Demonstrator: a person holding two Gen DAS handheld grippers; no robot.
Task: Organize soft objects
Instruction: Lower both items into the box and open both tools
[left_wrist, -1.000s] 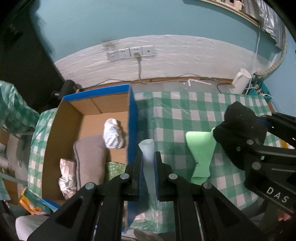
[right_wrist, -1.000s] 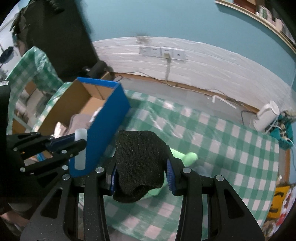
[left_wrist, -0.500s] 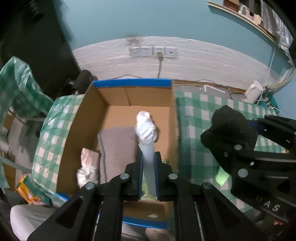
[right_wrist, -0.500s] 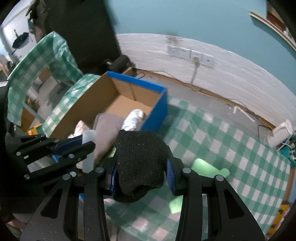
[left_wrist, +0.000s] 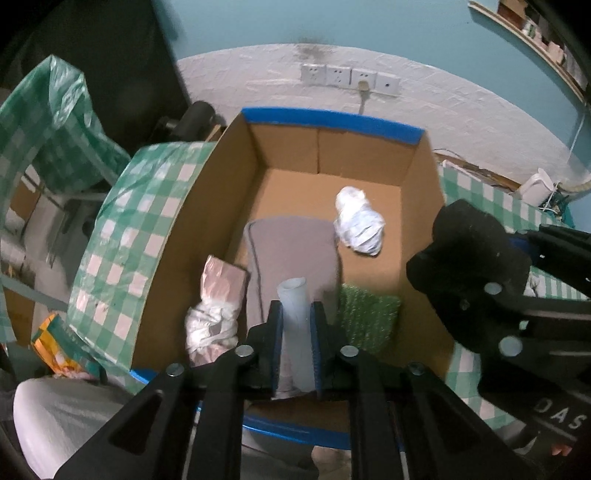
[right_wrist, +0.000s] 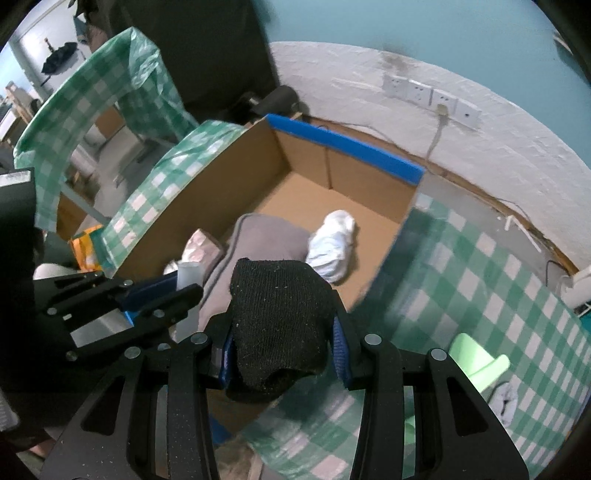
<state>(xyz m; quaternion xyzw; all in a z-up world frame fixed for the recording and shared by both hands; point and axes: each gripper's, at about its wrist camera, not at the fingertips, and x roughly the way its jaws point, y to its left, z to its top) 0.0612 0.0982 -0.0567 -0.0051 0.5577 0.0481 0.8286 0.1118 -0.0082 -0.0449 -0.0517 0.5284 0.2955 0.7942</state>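
The left gripper (left_wrist: 295, 314) hangs over the near end of the cardboard box (left_wrist: 424, 177), pointing steeply down, with a pale translucent roll (left_wrist: 293, 325) standing between its blue pads; the jaws are opening, and the roll now sits loosely in a narrow gap rather than being squeezed. Just to its right, the right gripper (right_wrist: 282, 339) is clamped on a black knitted sock (right_wrist: 277, 325), its jaws partly apart around the bundle, hovering above the box's near right corner. Inside the box already lie a grey cushion (left_wrist: 291, 251) along the middle, a white bundle (left_wrist: 358, 225) toward the far right, a pink-and-white bundle (left_wrist: 218, 306) against the left wall and a green scrubby pad (left_wrist: 369, 317) at the near right. A light green cloth (right_wrist: 480, 362) remains out on the checked tablecloth (right_wrist: 498, 280), right of the box. To do this step well, the roll should probably be let go fully while it is low over the cushion, so it drops flat and does not bounce out over the near wall. The sock likely wants the bare floor near the far right corner, released only once the left gripper is clear of it.
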